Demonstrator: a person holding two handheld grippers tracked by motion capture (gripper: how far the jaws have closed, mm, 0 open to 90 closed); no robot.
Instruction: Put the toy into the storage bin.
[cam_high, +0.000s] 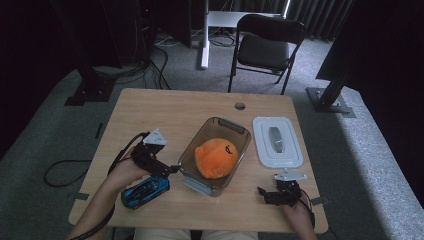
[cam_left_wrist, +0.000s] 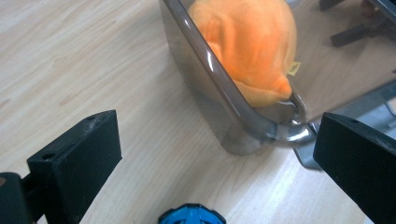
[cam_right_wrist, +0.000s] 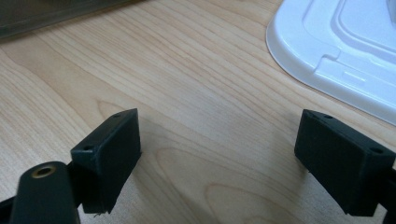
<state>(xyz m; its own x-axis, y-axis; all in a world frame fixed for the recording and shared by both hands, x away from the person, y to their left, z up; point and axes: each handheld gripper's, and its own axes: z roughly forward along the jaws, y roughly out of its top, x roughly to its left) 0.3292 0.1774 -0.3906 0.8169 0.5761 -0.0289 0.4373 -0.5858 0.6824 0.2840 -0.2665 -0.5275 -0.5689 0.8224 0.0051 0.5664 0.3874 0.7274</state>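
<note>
An orange plush toy (cam_high: 216, 157) lies inside a clear smoky plastic box (cam_high: 235, 129) at the table's middle. My left gripper (cam_high: 170, 169) stands open just left of the box, its jaws wide apart facing the box's near corner (cam_left_wrist: 280, 130); the orange plush toy (cam_left_wrist: 247, 46) shows through the wall. A blue toy car (cam_high: 146, 191) lies on the table right below that gripper, and the blue toy car's tip (cam_left_wrist: 192, 215) peeks in between the jaws. My right gripper (cam_high: 267, 194) rests open near the front right edge, nothing between its fingers (cam_right_wrist: 109, 151).
The box's white lid (cam_high: 277, 141) lies flat to the right of the box, just beyond my right gripper; the white lid's corner (cam_right_wrist: 336, 51) shows ahead of the jaws. A black folding chair (cam_high: 265, 45) stands behind the wooden table (cam_high: 165, 110).
</note>
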